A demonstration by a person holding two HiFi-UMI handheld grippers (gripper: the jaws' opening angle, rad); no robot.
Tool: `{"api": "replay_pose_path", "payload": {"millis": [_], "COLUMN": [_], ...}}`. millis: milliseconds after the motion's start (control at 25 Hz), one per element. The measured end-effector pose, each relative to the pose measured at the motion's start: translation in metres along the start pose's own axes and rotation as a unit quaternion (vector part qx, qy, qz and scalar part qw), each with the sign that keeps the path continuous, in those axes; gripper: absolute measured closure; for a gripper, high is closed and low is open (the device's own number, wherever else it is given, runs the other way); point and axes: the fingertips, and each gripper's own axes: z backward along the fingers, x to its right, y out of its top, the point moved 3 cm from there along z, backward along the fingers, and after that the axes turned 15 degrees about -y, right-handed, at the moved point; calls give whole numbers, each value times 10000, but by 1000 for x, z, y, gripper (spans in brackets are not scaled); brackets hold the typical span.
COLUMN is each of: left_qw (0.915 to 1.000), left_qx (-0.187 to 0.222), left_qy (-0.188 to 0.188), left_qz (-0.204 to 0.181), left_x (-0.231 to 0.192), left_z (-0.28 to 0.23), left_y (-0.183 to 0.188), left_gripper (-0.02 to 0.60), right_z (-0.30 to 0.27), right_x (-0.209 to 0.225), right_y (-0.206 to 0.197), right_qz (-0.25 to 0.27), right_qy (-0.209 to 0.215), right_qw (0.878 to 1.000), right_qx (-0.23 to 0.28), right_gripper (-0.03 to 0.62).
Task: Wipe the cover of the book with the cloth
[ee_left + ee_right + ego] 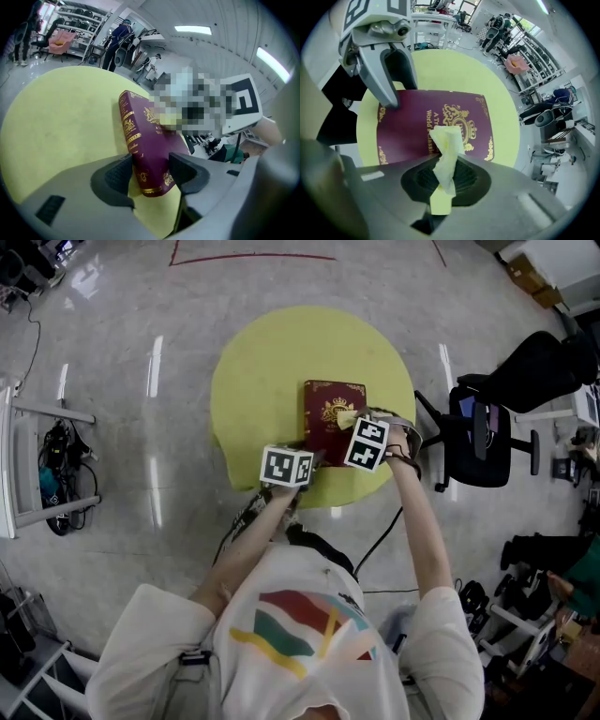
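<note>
Head view: left gripper (pixel 150 176) clamps book (pixel 333 418) corner; right gripper (pixel 445 177) jaws pinch cloth (pixel 446 145) over cover.

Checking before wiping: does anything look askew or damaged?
Nothing stands out. The book lies closed on the yellow table, one corner gripped by the left tool; the right tool holds the cloth against its cover.

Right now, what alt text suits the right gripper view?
The right gripper pinches a pale yellow cloth over a gold-crested maroon book on a round yellow table. At upper left, the left gripper clamps the book's edge.
</note>
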Motion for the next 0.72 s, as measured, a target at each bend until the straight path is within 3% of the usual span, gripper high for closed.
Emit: {"api": "replay_pose_path", "payload": {"millis": [440,720], "left_qw": [10000,10000], "left_qx": [11,10], "left_qy": [-48,-72], "left_qz": [17,28], "left_x": [0,-1], "left_z": [-1,1], "left_y": [-1,0], "left_gripper": [328,328], "right_z": [43,59], "right_x": [-69,-96], "right_y": [-6,-8], "right_qz": [-528,-537], "right_qy": [602,655], "right_qw": [9967,9964], "right_qx": [109,62], "right_gripper": [566,566]}}
